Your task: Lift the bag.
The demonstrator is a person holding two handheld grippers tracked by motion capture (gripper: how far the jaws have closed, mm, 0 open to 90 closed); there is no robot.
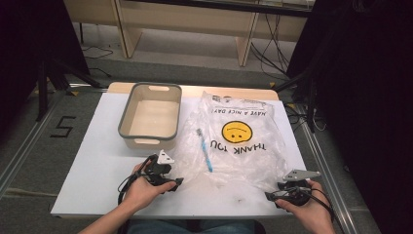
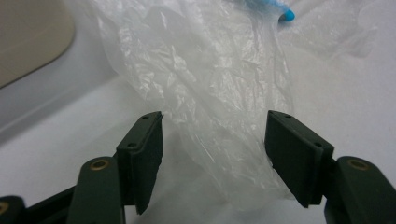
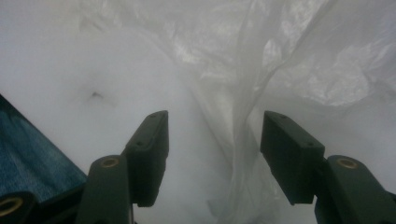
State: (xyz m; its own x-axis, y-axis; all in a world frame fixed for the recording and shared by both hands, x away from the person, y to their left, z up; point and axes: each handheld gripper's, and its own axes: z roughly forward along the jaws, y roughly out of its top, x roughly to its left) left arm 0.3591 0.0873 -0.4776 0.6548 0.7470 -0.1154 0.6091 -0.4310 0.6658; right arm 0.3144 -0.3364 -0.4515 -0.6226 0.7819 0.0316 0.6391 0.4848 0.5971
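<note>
Two grippers are seen in the high view at the near edge of the white worktop (image 1: 97,161), each held in one of the person's hands. The left gripper (image 1: 178,182) is pointed at the near left corner of a clear plastic bag (image 1: 234,141), and the right gripper (image 1: 269,196) at its near right corner. The bag is spread flat across the right half of the worktop, printed with a yellow smiley face (image 1: 236,131) and upside-down lettering, and a blue toothbrush (image 1: 205,150) is seen at its left part; whether it lies in or on the bag cannot be told. A grey-rimmed beige tub (image 1: 150,117) is placed just left of the bag, towards the far side. In the left gripper view, the jaws are held well apart, with a crumpled fold of the bag (image 2: 210,93) lying between them; the right pad is at the film's edge, the left pad stands clear of it, and nothing is clamped. The blue tip of the toothbrush (image 2: 286,14) is caught at the top, and the tub's wall (image 2: 32,37) at the upper left. In the right gripper view, the jaws are likewise spread wide, a ridge of the bag (image 3: 243,116) running up between them without being pinched.
</note>
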